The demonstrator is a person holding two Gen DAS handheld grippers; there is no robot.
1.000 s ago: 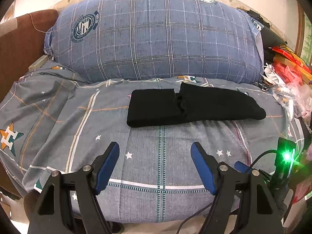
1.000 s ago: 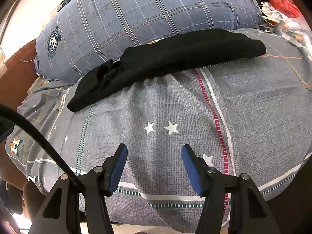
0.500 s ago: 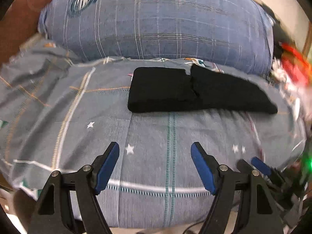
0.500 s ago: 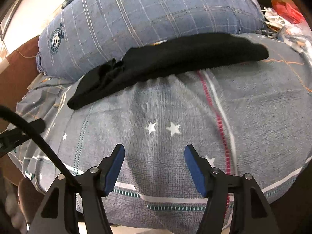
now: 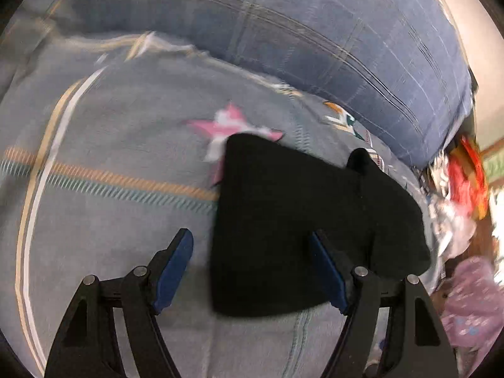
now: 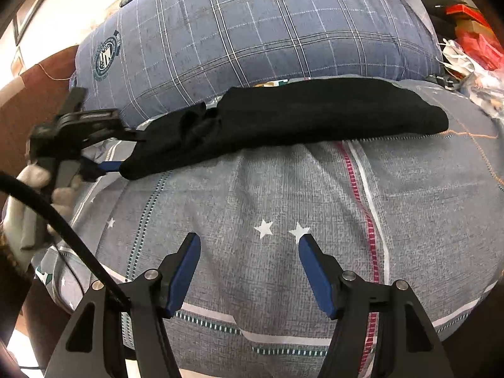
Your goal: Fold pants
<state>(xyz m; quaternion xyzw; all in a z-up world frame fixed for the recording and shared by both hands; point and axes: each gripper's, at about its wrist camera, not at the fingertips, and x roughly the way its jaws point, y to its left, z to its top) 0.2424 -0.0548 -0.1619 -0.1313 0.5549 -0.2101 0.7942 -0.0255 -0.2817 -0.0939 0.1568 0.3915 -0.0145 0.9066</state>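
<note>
Black pants [image 6: 283, 119] lie folded in a long strip across the grey patterned bed cover, in front of a blue plaid pillow. In the left wrist view the pants [image 5: 302, 220] fill the middle, with their left end between the fingers. My left gripper [image 5: 252, 252] is open, straddling that end; its right finger is over the cloth. It also shows in the right wrist view [image 6: 107, 157] at the pants' left end. My right gripper [image 6: 249, 252] is open and empty over the bed cover, well short of the pants.
A large blue plaid pillow [image 6: 252, 31] stands behind the pants. Red and white clutter [image 6: 472, 47] lies at the right edge of the bed. A brown headboard or chair [image 6: 31, 94] is at the left. A black cable [image 6: 63, 236] crosses the right wrist view.
My left gripper has moved forward and right, up to the left end of the pants, still open. My right gripper has barely moved. The pants lie as before.
</note>
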